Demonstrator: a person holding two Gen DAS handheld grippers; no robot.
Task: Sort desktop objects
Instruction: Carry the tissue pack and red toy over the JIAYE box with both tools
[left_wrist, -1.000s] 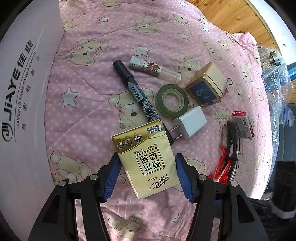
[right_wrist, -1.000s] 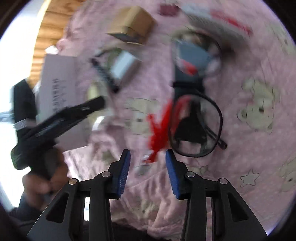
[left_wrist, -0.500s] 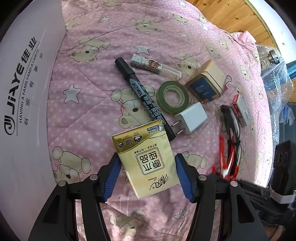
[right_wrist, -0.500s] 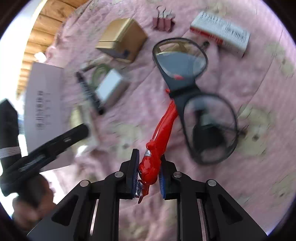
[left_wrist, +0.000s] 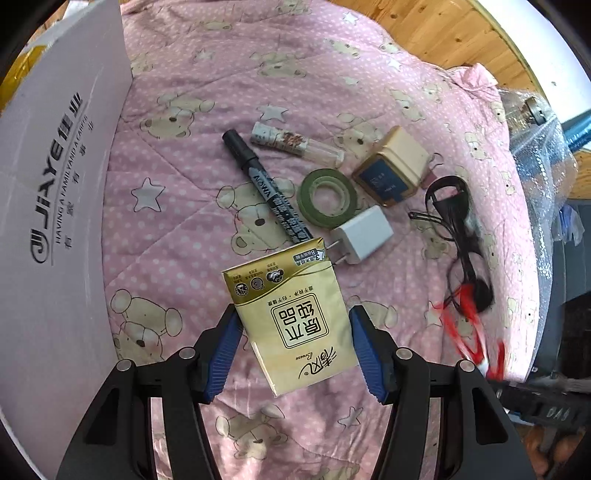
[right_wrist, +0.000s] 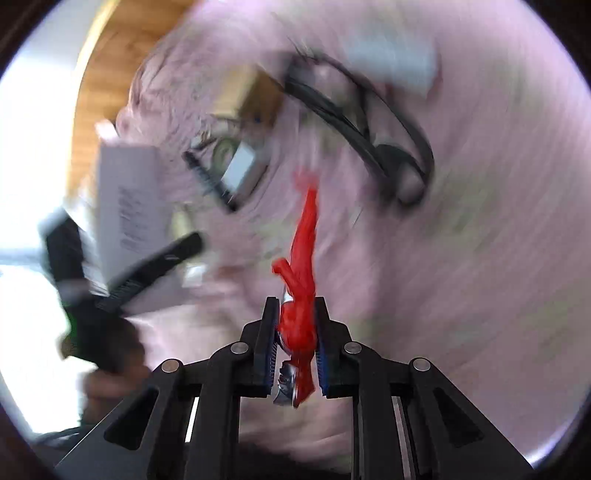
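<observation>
The left hand-held gripper (left_wrist: 293, 345) has its blue pads (left_wrist: 225, 349) pressed against the two sides of a gold tissue pack (left_wrist: 291, 317), pinching it just above the pink bear-print quilt (left_wrist: 177, 206). Beyond the pack lie the other things on the quilt: a black marker (left_wrist: 264, 188) runs slantwise, its lower end hidden behind the pack's top edge, and a white charger plug (left_wrist: 360, 238) sits just beside that corner. A green tape roll (left_wrist: 327, 197) lies between the marker and a gold-and-blue tin (left_wrist: 393, 171); a small clear tube (left_wrist: 297, 144) rests near the marker's cap. A pair of black glasses (left_wrist: 456, 225) lies further to the right. A white box (left_wrist: 48, 206) with printed lettering stands along the left edge.

The right hand-held gripper (right_wrist: 295, 343) is closed on a red-handled tool (right_wrist: 301, 291) — its jaws squeeze the red grip, and the tool points forward, lifted off the quilt. This view is badly smeared by motion, so I cannot tell exactly what the tool is. The glasses (right_wrist: 369, 133) show beyond it, blurred — apart from the tool.
</observation>
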